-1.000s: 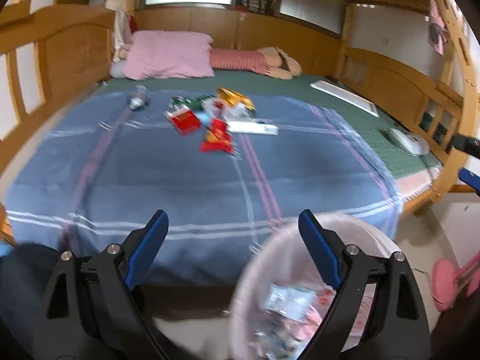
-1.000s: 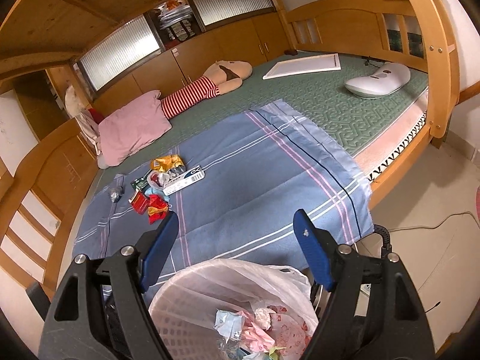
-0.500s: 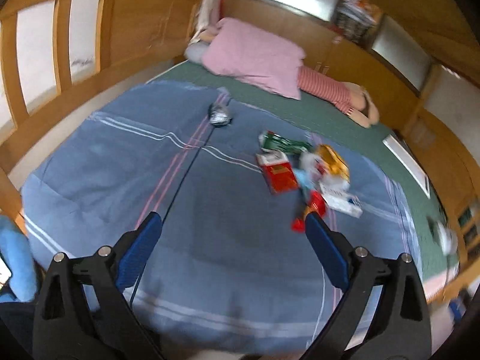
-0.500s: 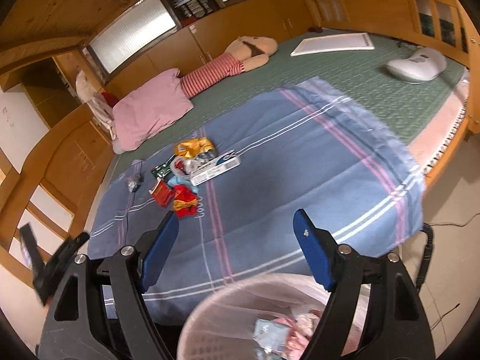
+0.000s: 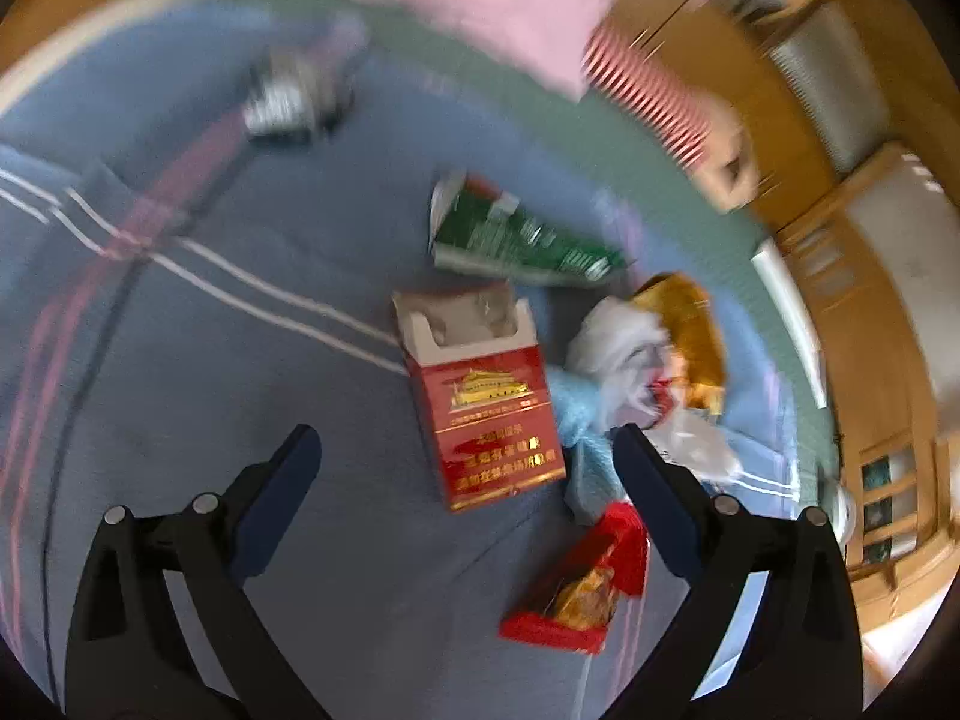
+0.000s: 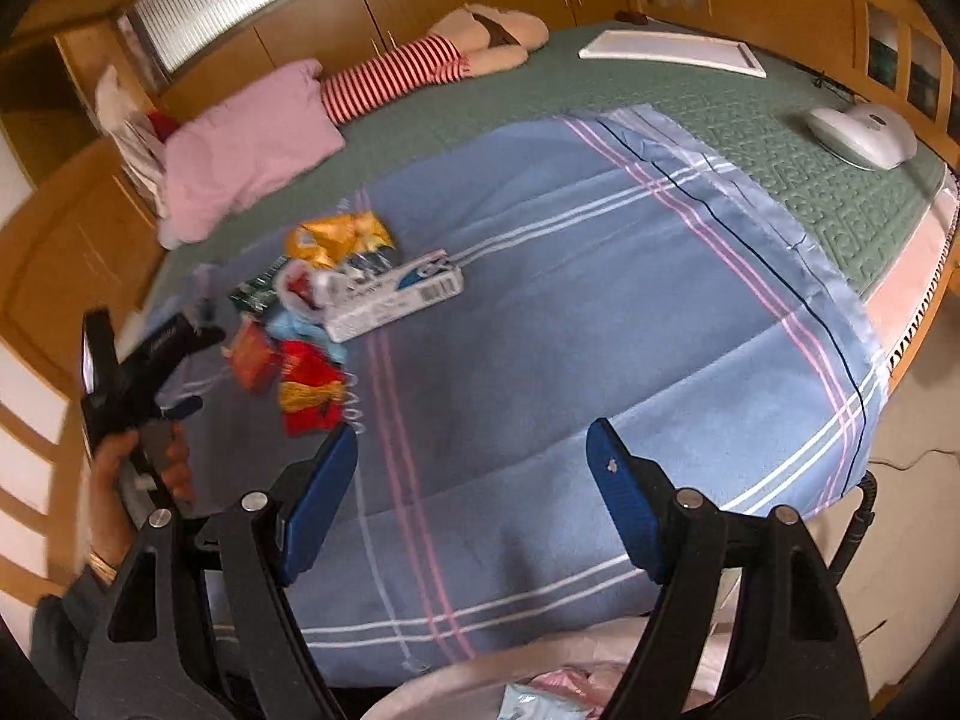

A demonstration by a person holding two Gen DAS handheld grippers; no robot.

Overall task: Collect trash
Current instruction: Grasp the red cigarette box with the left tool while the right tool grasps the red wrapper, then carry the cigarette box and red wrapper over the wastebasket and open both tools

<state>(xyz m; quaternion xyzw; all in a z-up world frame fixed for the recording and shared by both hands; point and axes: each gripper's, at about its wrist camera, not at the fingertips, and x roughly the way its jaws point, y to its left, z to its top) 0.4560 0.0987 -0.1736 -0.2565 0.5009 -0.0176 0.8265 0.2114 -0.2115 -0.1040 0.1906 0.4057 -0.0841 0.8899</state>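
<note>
Trash lies in a pile on the blue blanket (image 5: 180, 396). My left gripper (image 5: 468, 456) is open and empty, hovering just short of an open red cigarette pack (image 5: 486, 414). Around it lie a green wrapper (image 5: 516, 240), a white crumpled bag (image 5: 624, 348), a gold wrapper (image 5: 690, 324), a red snack pack (image 5: 576, 588) and a silver crumpled piece (image 5: 288, 96). In the right wrist view the left gripper (image 6: 180, 360) sits left of the pile (image 6: 312, 312), beside a white box (image 6: 396, 294). My right gripper (image 6: 471, 480) is open and empty above the bin rim (image 6: 540, 660).
A pink pillow (image 6: 246, 150) and a striped doll (image 6: 420, 66) lie at the bed's far end. A white board (image 6: 672, 51) and a white device (image 6: 864, 132) rest on the green mattress (image 6: 690, 108). Wooden bed rails surround the bed.
My left gripper has swung from over the bin out across the bed and closed in on the trash pile. My right gripper has shifted slightly forward, staying over the bin.
</note>
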